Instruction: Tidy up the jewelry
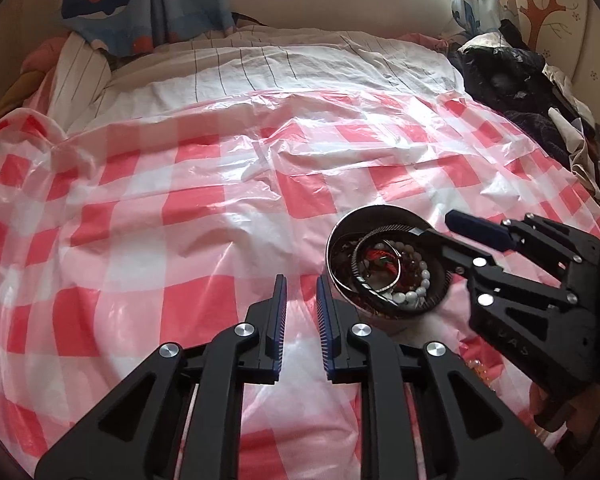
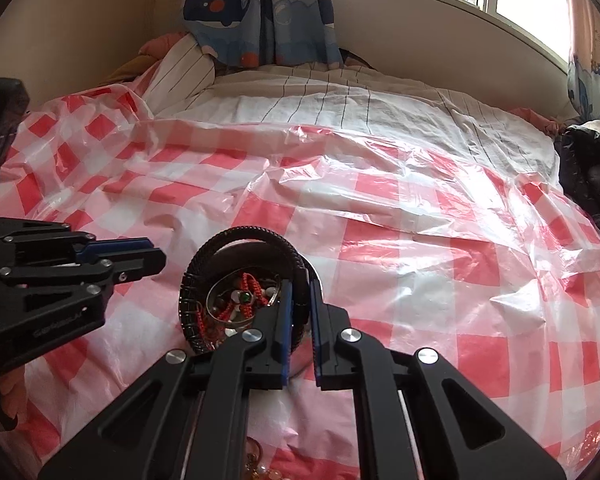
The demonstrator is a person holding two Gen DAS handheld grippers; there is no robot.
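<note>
A small metal bowl sits on the red-and-white checked plastic sheet and holds a white bead bracelet, red cord and a thin silver bangle. A black ribbed bracelet stands on edge at the bowl. Its right side runs down between the fingers of my right gripper, which is shut on it. From the left wrist view the right gripper reaches in from the right. My left gripper hangs just left of the bowl, slightly open, with nothing between its pads.
Striped white bedding lies beyond the sheet. A heap of dark clothes fills the right side. A whale-print curtain hangs at the back below a window. Loose golden beads lie near the front edge.
</note>
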